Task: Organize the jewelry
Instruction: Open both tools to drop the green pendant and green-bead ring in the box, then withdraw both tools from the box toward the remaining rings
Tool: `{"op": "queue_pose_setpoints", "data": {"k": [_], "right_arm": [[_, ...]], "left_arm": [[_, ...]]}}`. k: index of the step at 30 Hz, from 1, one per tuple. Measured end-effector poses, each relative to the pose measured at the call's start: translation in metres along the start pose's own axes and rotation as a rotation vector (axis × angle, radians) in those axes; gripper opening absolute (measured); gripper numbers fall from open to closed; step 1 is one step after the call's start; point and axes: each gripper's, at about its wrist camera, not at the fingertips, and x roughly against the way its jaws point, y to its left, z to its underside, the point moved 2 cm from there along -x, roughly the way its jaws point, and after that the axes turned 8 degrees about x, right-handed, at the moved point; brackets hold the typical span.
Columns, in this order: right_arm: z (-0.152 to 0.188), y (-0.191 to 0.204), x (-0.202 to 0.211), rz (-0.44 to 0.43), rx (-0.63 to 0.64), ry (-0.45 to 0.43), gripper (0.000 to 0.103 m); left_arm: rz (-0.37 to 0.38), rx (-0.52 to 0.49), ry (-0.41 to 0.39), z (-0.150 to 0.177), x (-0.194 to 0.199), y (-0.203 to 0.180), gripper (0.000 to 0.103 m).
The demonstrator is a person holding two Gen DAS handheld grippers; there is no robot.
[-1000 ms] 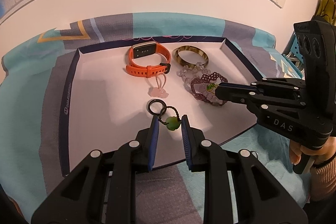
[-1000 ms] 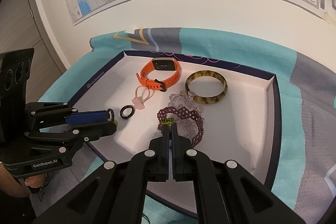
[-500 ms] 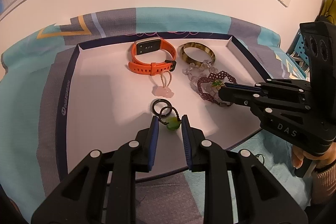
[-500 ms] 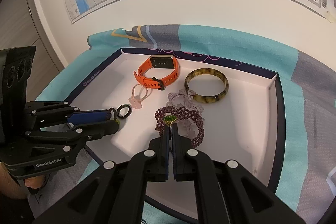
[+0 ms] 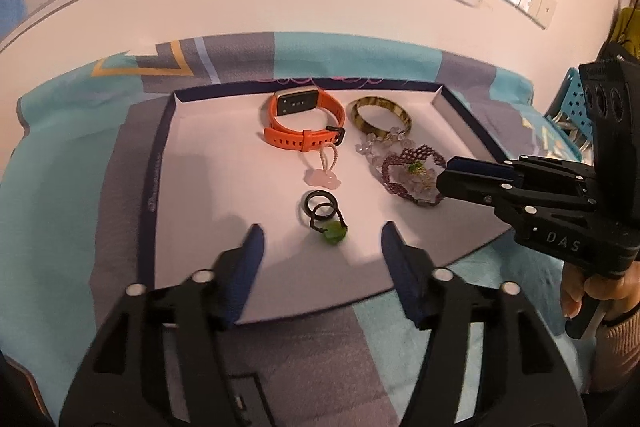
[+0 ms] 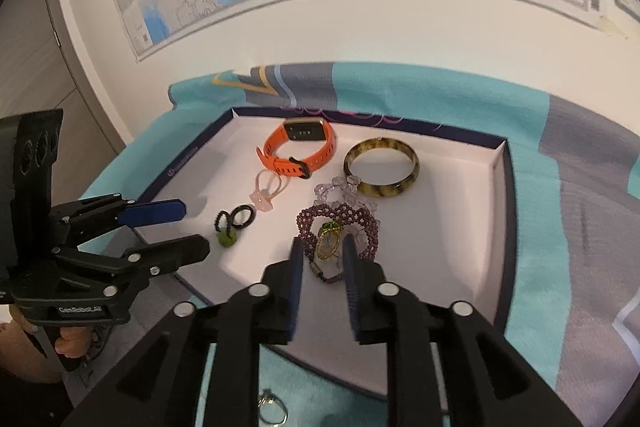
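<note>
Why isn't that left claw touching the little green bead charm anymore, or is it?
Apart. In the left wrist view the left gripper has just been opening; bare white tray shows between each pad and the green bead charm, which lies loose on the tray.

Tabletop under a teal-and-grey cloth (image 5: 64, 187); on the cloth lie a shallow white tray (image 5: 208, 163) and a ring (image 6: 272, 411).

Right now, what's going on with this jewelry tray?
A person is sorting jewelry into a white tray with two tools. The left hand-held gripper has just been opening; its green-bead charm lies free on the tray beside a black ring. The right hand-held gripper has also just been opening, with the green-stone ring between its pads atop a purple beaded bracelet. An orange watch and a bangle lie behind.
</note>
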Motion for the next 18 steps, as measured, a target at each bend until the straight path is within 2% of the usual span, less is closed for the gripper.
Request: {"op": "queue_pose_setpoints", "data": {"k": [5, 10, 14, 18], "right_arm": [[0.007, 0.008, 0.023, -0.023, 0.012, -0.032, 0.019], [0.023, 0.018, 0.039, -0.049, 0.025, -0.034, 0.022], [0.046, 0.023, 0.048, -0.031, 0.032, -0.003, 0.023], [0.067, 0.024, 0.049, -0.014, 0.022, 0.033, 0.028]], "left_arm": [[0.021, -0.040, -0.033, 0.011, 0.022, -0.006, 0.061], [0.063, -0.102, -0.064, 0.029, 0.042, -0.021, 0.068], [0.112, -0.166, -0.046, 0.045, 0.045, -0.039, 0.069], [0.128, -0.214, 0.004, 0.059, 0.033, -0.055, 0.064]]}}
